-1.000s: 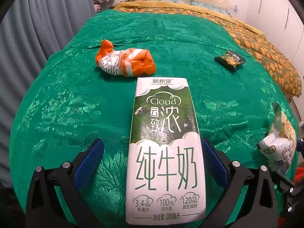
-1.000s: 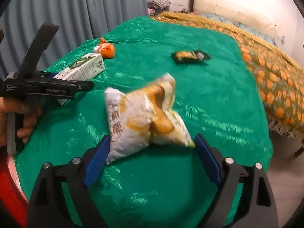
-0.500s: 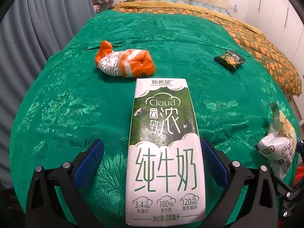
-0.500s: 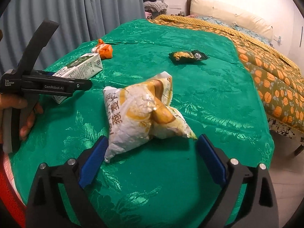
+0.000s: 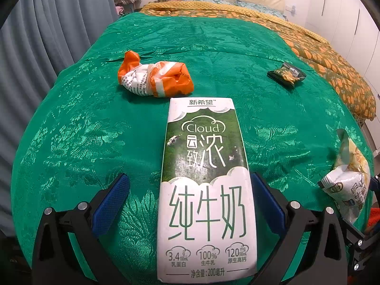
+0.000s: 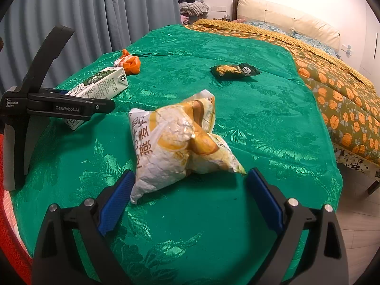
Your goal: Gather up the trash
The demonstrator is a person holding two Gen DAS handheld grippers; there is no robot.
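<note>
Green patterned bedspread (image 5: 213, 54) covers the near end of a bed in a curtained bedroom, and four pieces of trash lie on it, none collected yet as far as the views show. No bin or bag can be seen.

Between the spread fingers of the left gripper (image 5: 190, 199) lies a milk carton (image 5: 206, 190), flat on the cloth; a gap shows at the left pad, while the right pad sits right at the carton's edge, so nothing is being squeezed. Beyond its jaws rests a crumpled orange wrapper (image 5: 154, 80), and farther off to their right a small dark snack packet (image 5: 286, 75).

The right gripper (image 6: 188, 197) also stands wide open, with a crumpled yellow-and-white snack bag (image 6: 175, 147) just ahead of its pads and partly between them, ungripped. Judging by this, both grabs are lined up but all the collecting remains.
</note>
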